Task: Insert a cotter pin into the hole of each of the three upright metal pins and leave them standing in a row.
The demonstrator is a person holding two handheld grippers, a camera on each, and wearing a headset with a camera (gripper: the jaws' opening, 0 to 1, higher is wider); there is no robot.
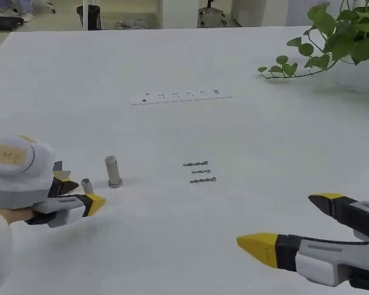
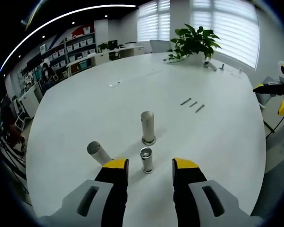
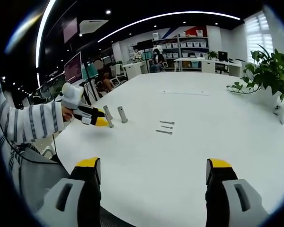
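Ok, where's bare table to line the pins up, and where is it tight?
Free: the wide stretch between the power strip and the cotter pins, and the bare table from those pins toward the right gripper. Crowded: around the left gripper, where the three metal pins cluster.

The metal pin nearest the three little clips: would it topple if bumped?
Probably: the metal pin is tall and narrow on a small flared base. Once down, its round body would likely roll on the smooth table. It looks rigid, shiny, perhaps slippery.
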